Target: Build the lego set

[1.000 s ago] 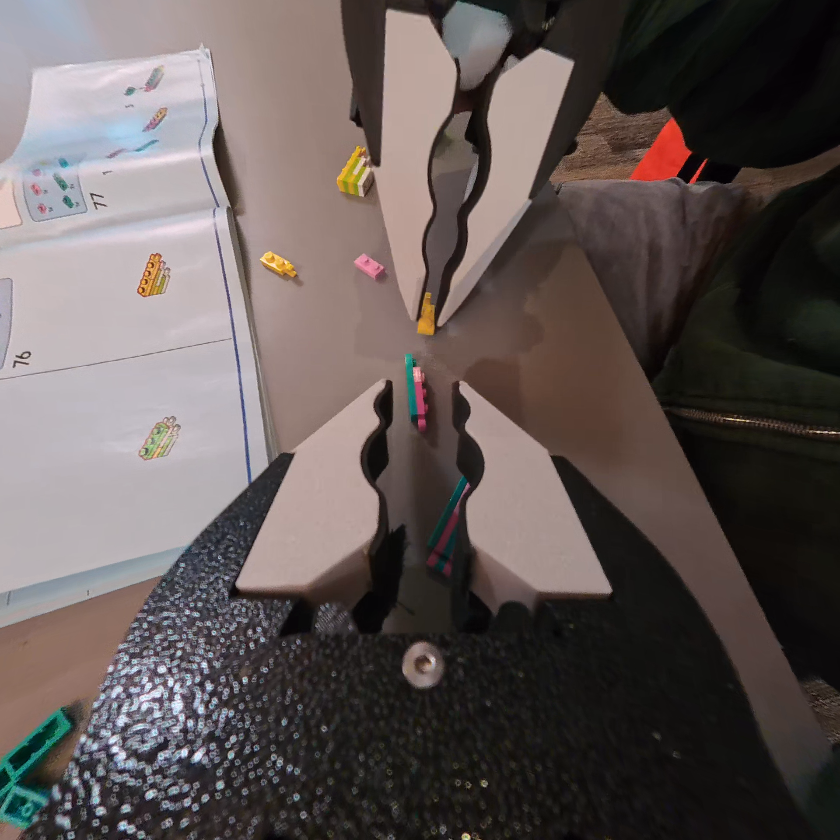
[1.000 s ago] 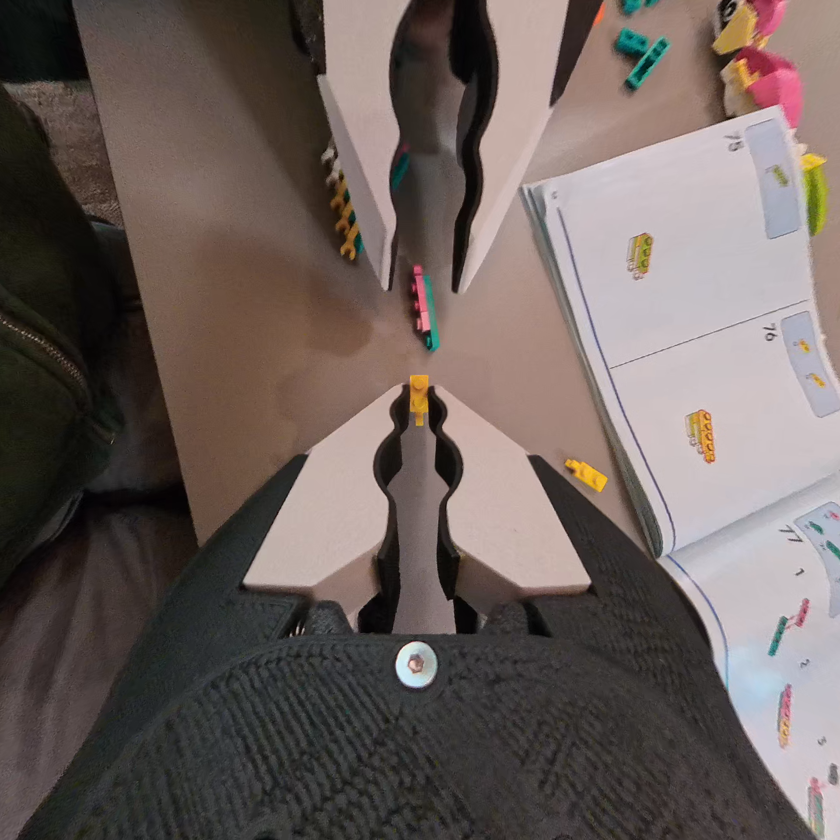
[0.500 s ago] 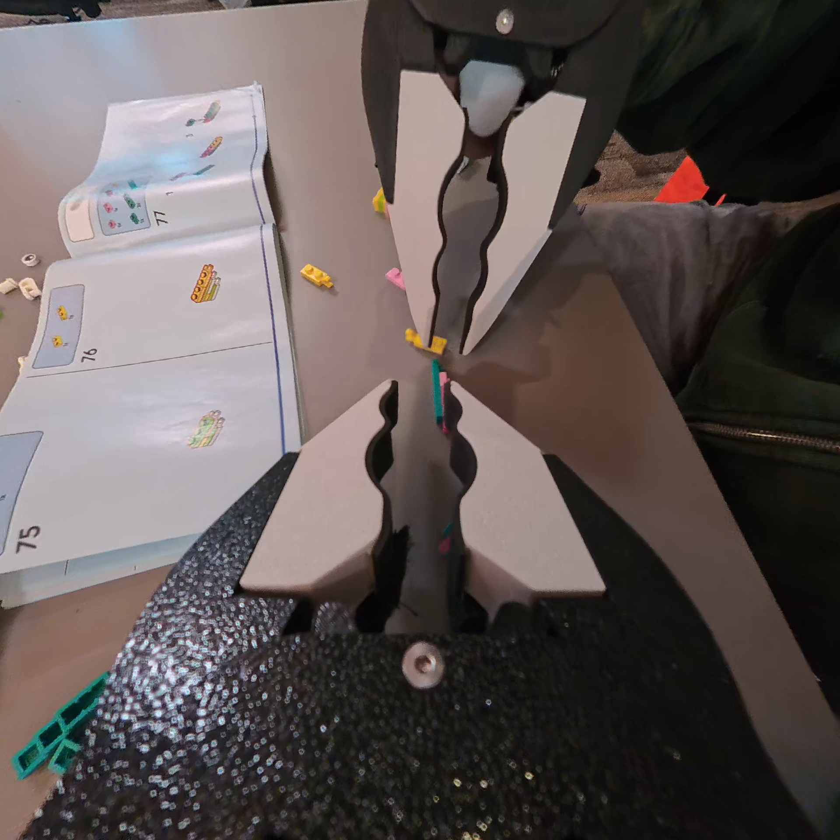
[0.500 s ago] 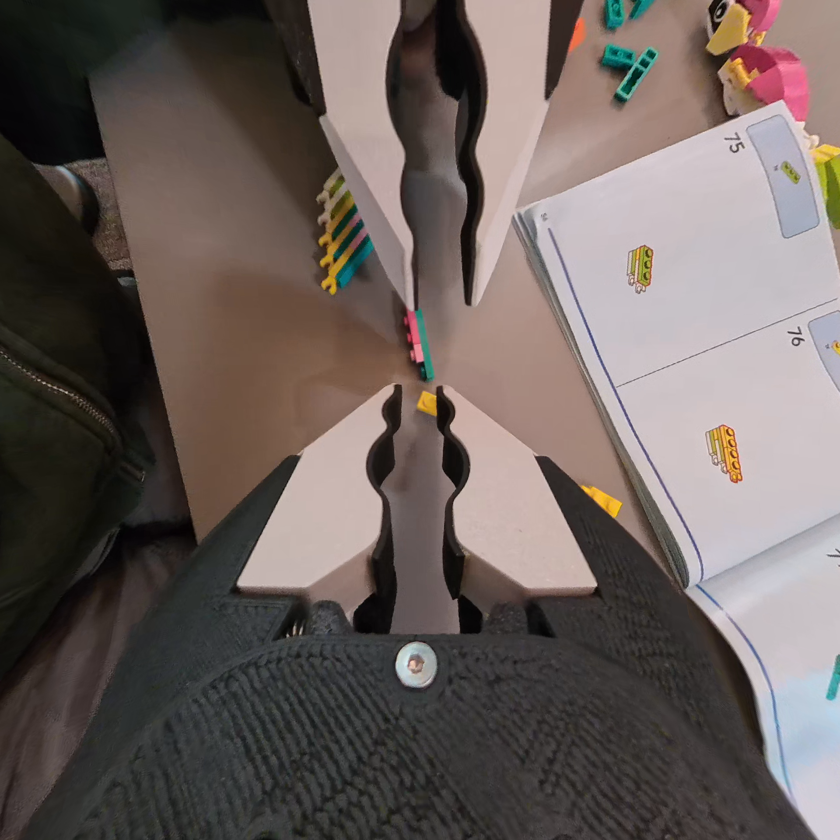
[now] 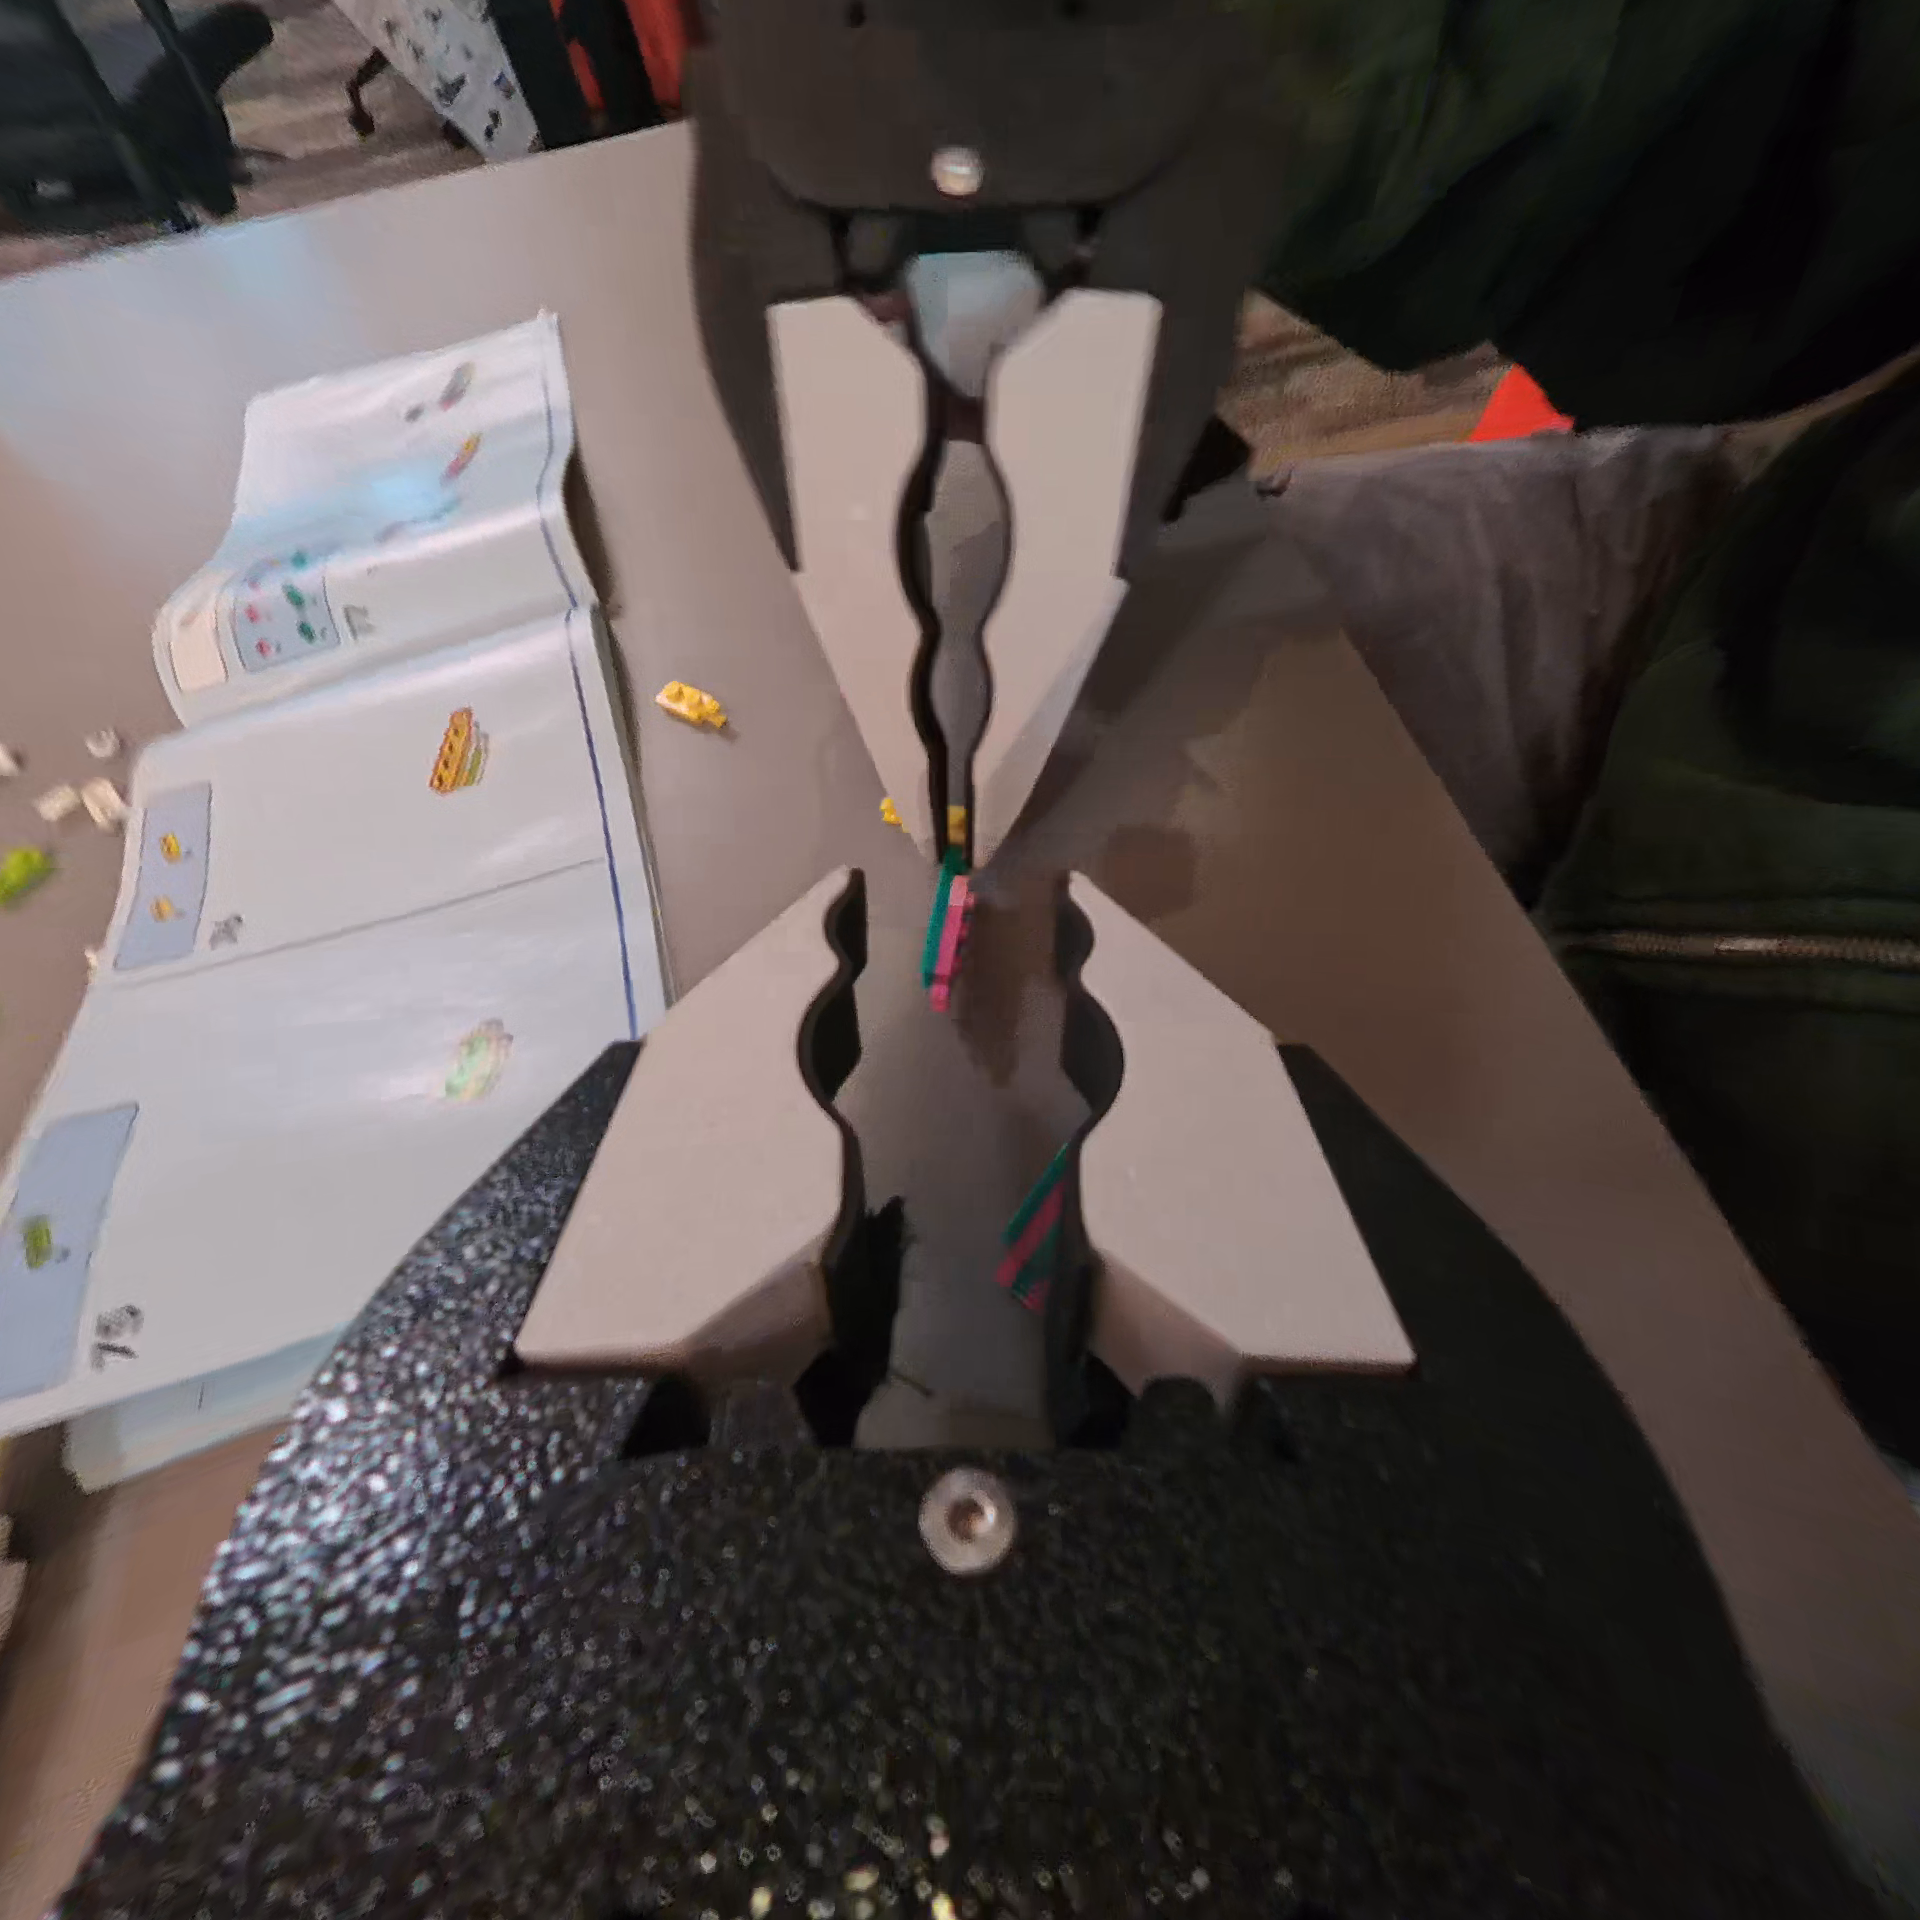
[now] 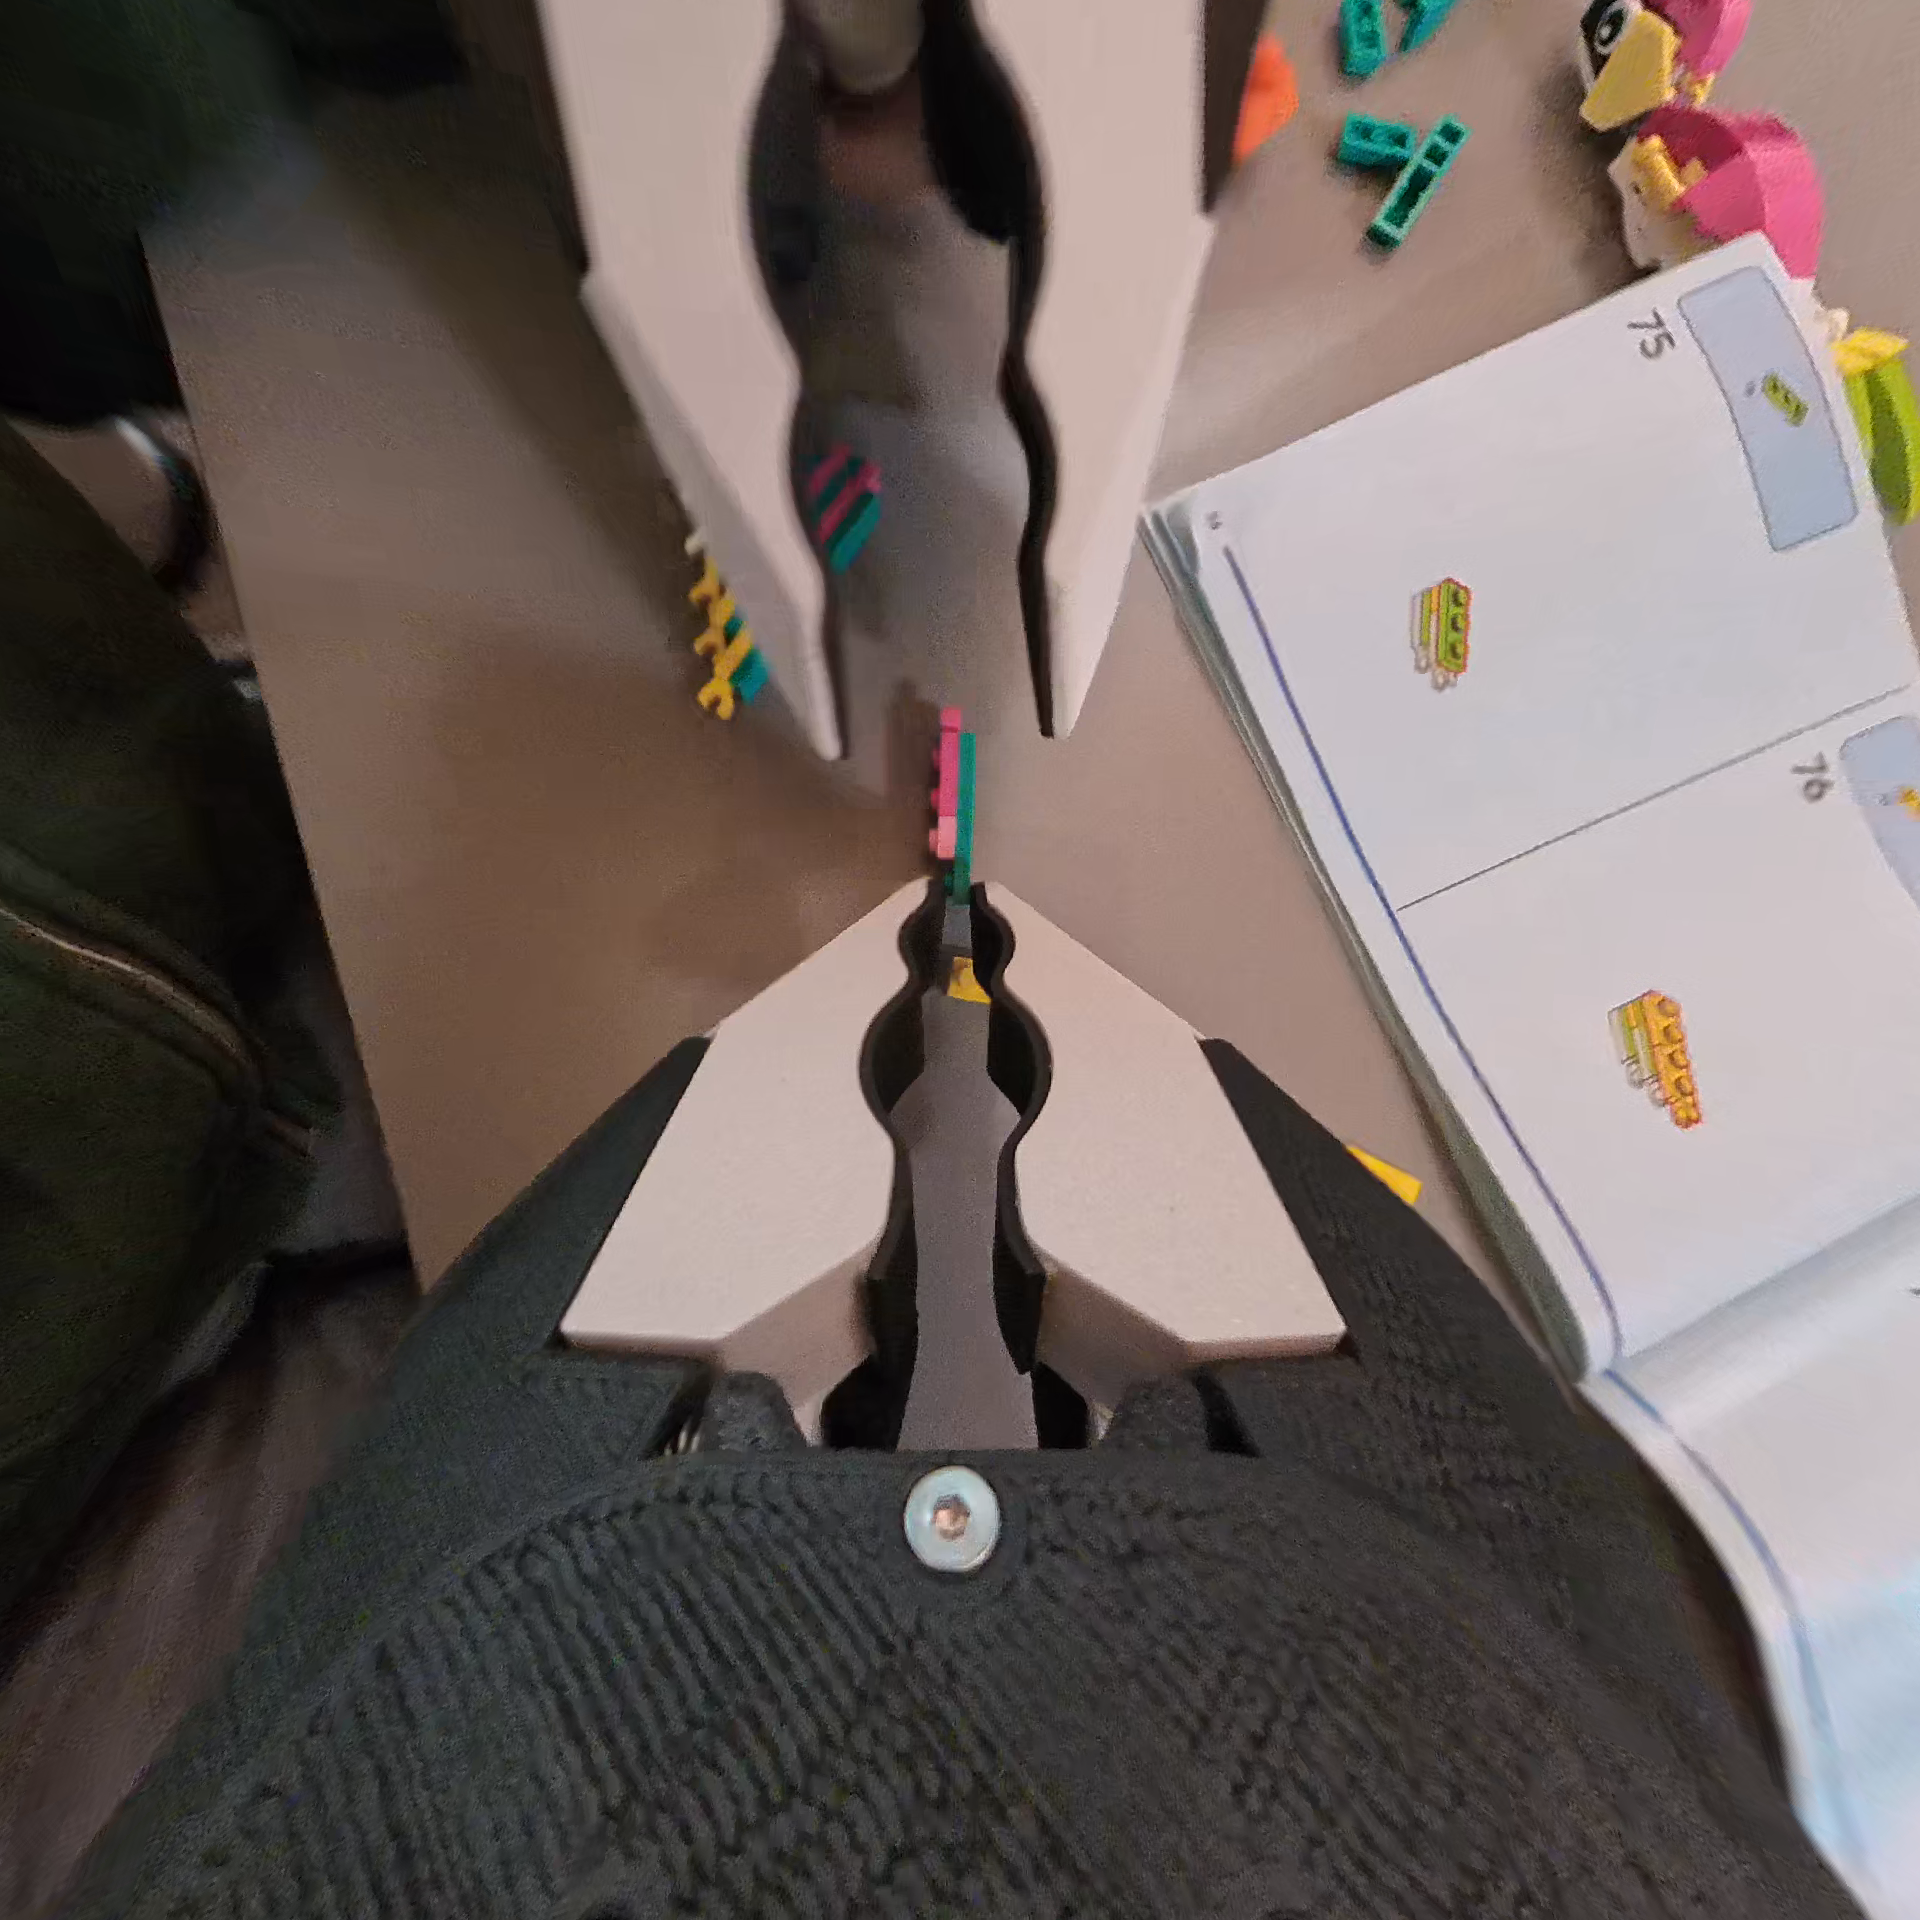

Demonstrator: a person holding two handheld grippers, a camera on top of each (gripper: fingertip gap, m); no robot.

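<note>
My right gripper (image 6: 957, 886) is shut on the near end of a thin teal-and-pink plate piece (image 6: 954, 790), held on edge just above the grey table (image 6: 468, 727). The same gripper shows from the front in the left wrist view (image 5: 956, 844), its tips pinching the piece (image 5: 948, 930). My left gripper (image 5: 961, 883) is open, its fingertips on either side of the piece without touching it; it also shows in the right wrist view (image 6: 940, 736). A small yellow piece (image 6: 966, 982) lies on the table under the right gripper's fingers.
An open instruction booklet (image 6: 1558, 727) lies beside the grippers. A striped stack of plates (image 6: 727, 655) sits under the left gripper. A loose yellow piece (image 5: 691, 704), teal bricks (image 6: 1403, 166) and a pink bird model (image 6: 1714, 177) lie farther off. A person's dark jacket (image 5: 1714, 831) is at the table edge. Less than 4 cm separates the two grippers' tips.
The right gripper let go of the yellow piece, which now lies on the table, and closed on the teal-and-pink piece. The left gripper's fingers have spread apart around it.
</note>
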